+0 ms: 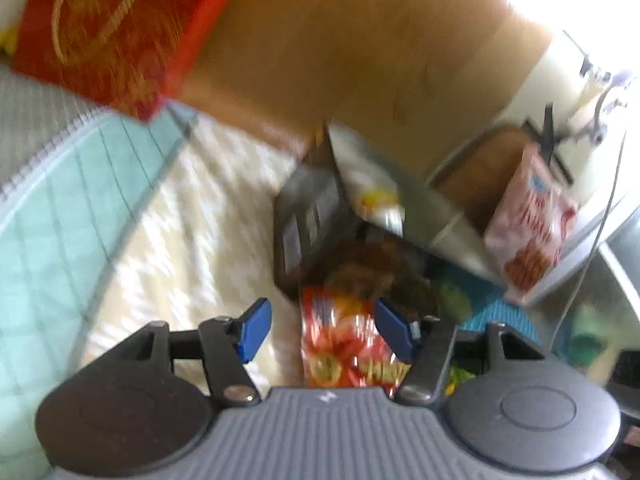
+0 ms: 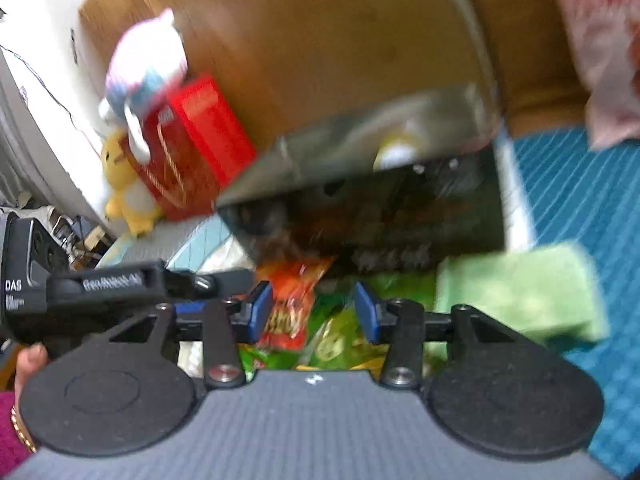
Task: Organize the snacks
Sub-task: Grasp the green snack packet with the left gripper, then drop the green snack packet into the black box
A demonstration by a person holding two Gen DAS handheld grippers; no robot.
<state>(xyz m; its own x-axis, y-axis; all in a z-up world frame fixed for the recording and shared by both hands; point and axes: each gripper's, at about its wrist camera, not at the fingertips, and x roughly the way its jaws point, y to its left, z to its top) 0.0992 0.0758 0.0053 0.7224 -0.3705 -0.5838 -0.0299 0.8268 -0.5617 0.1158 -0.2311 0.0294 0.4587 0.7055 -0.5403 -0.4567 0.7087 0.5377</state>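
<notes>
In the left wrist view my left gripper (image 1: 324, 328) stands open over a red-orange snack packet (image 1: 344, 344) on the bed; its left pad is clear of the packet. Beyond it a dark open box (image 1: 308, 220) holds a white-and-yellow packet (image 1: 372, 188), and a pink-white packet (image 1: 528, 220) stands to the right. In the right wrist view my right gripper (image 2: 313, 312) hovers over the red-orange packet (image 2: 288, 304) and a green packet (image 2: 336, 340). Its pads stand apart, but blur hides whether they press on either packet. The left gripper (image 2: 100, 284) shows at the left.
A wooden headboard (image 2: 320, 40) backs the bed. A red gift bag (image 2: 192, 140) and two plush toys (image 2: 144, 64) sit at the left. A pale green block (image 2: 516, 292) lies on a blue mat (image 2: 580, 200). A cream quilt (image 1: 192, 208) spreads left of the box.
</notes>
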